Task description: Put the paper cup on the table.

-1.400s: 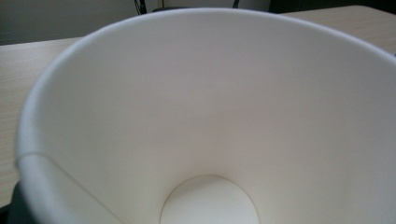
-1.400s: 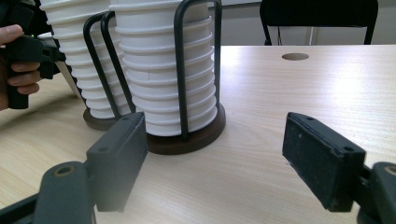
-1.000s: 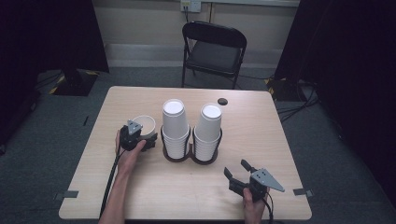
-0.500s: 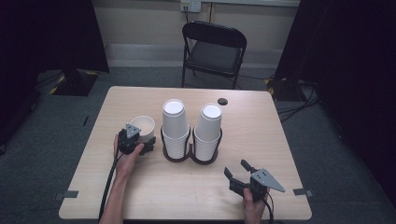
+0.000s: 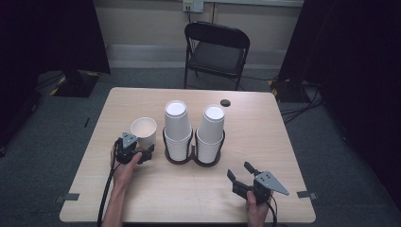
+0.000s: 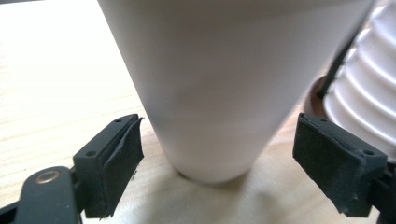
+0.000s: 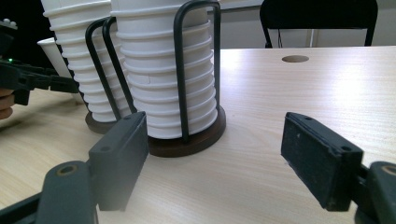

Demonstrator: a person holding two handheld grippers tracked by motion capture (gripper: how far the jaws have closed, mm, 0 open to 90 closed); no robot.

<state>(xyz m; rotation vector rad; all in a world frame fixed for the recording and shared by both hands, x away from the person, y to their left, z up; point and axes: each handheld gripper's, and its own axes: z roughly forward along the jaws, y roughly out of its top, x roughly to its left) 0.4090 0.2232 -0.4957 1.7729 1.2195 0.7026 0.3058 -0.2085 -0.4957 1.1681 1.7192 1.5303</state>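
A single white paper cup (image 5: pixel 143 133) stands upright on the wooden table (image 5: pixel 265 137), left of a dark two-ring holder (image 5: pixel 191 160). My left gripper (image 5: pixel 142 149) is open at the cup's base. In the left gripper view the cup (image 6: pixel 219 84) rests on the table between the pads (image 6: pixel 125 154), with a gap on each side. The holder carries two tall stacks of white cups (image 5: pixel 178 127) (image 5: pixel 210 131). My right gripper (image 5: pixel 239 170) stands open near the front right edge, with nothing between its fingers, and points at the nearer stack (image 7: pixel 166 79).
A black folding chair (image 5: pixel 215 49) stands behind the table's far edge. A small round hole (image 5: pixel 225 102) lies in the tabletop behind the stacks. Bare wood stretches right of the holder and along the front.
My left gripper has slid back a little toward the person, away from the single cup, which stays standing. The right gripper has not moved.
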